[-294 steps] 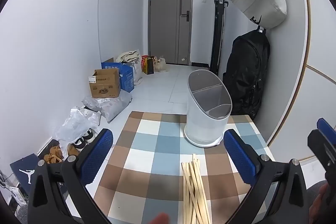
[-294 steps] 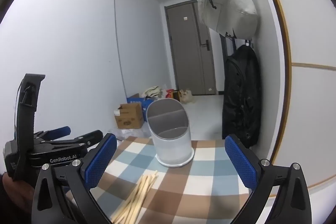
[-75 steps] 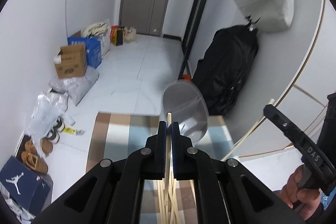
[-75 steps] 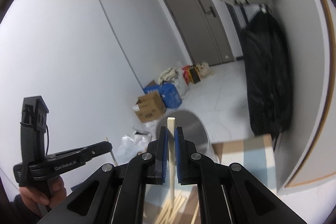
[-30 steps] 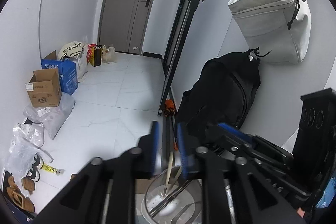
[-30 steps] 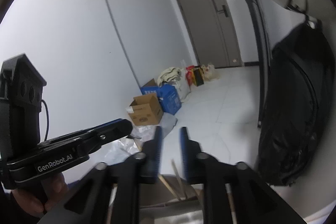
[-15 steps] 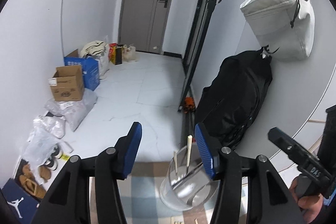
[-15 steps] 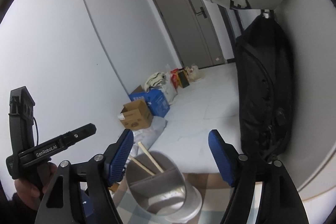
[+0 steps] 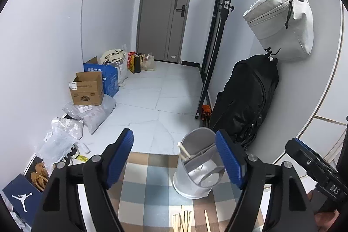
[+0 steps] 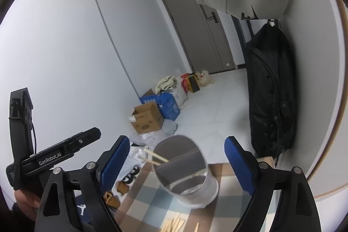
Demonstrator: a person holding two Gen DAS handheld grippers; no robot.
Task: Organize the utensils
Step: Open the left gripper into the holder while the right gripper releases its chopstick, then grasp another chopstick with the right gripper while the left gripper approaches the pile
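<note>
A white utensil holder with a grey divided top stands on the checked tablecloth; it also shows in the right wrist view. Two wooden chopsticks lean in its rear compartment, seen too in the right wrist view. More chopsticks lie loose on the cloth in front, also at the bottom of the right wrist view. My left gripper is open and empty above the cloth. My right gripper is open and empty above the holder.
A black backpack and a grey bag hang on the wall to the right. Cardboard boxes, plastic bags and shoes lie on the floor at the left. The table's far edge is just behind the holder.
Both grippers have opened wider and pulled back from the holder since half a second ago. The two chopsticks stay in the holder, where they were dropped a second ago.
</note>
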